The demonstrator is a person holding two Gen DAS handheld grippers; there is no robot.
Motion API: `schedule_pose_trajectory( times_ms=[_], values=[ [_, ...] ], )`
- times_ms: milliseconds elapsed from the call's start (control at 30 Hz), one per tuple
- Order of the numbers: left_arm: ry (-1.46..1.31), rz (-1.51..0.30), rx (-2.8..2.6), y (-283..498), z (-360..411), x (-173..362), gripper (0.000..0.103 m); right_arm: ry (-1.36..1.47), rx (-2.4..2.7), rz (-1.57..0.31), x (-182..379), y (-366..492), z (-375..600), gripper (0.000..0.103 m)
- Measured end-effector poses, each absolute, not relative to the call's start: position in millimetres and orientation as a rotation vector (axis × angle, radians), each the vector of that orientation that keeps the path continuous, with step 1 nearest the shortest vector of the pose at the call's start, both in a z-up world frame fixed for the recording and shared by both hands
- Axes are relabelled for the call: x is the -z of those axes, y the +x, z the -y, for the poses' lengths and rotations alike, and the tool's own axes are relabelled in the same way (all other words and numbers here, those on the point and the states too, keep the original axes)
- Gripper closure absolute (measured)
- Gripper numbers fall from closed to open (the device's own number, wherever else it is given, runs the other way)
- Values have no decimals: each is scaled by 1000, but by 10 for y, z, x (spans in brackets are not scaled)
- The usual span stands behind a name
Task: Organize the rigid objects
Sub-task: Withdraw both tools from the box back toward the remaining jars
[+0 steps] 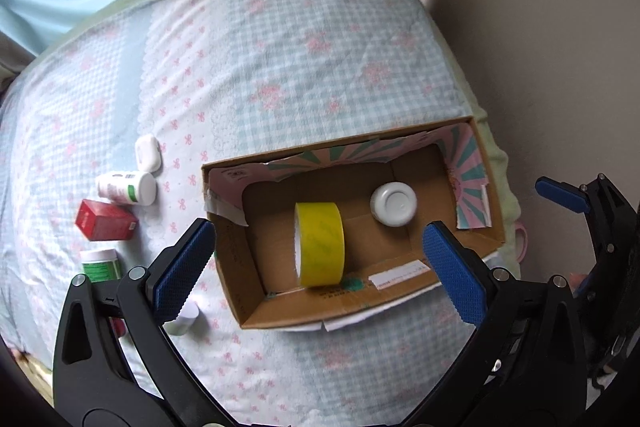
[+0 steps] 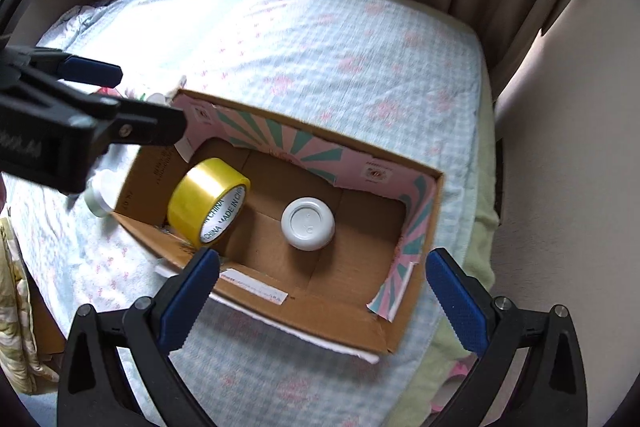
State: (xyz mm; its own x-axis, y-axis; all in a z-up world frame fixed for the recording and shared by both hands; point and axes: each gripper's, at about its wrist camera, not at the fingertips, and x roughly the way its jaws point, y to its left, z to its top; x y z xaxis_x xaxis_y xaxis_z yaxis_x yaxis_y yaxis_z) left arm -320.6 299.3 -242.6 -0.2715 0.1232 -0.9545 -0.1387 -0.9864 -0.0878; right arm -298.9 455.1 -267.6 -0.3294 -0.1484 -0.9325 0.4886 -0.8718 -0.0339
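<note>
Left gripper (image 1: 318, 261): black plastic arms with triangular cut-outs; blue pads with a dotted grip texture.
Left screws: round silver heads along each arm, just behind the blue pads.
Right gripper (image 2: 323, 291): same black frame, blue textured pads, silver screw heads.
Marking: faint white lettering on the left gripper's black side, unreadable.

Box (image 1: 256, 251): I saw plain matt brown cardboard, with printed pink-and-teal paper on its folded flaps.
Tape roll (image 2: 208, 201): inside the box, glossy yellow plastic film.
Jar (image 2: 307, 223): beside the tape in the box, smooth white plastic.
Bedcover (image 1: 280, 47): under the box, soft matt checked cloth.
Left gripper (image 1: 320, 259) pads (image 1: 182, 267): I noted blue, finely dimpled rubbery faces on black matt plastic.
</note>
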Motion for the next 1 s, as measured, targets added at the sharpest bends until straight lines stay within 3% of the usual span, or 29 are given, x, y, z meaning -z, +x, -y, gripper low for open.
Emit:
schedule_pose_trajectory(
  times_ms=[333, 500, 867, 1000],
  values=[
    [-1693, 7, -2494, -2637, -2609, 1708, 0, 1491, 2292, -439, 2042, -2881, -4453, 0],
    [-1698, 76, -2571, -2275, -2105, 1537, 0, 1532, 2279, -339, 1860, -2894, -4335, 0],
    [-1734, 245, -2686, -1611, -713, 1514, 0, 1415, 2229, -401, 1392, -2402, -3351, 0],
    [-1743, 267, -2695, -1473, -226, 1535, 0, 1435, 2213, -332, 1367, -2229, -2927, 0]
  ],
)
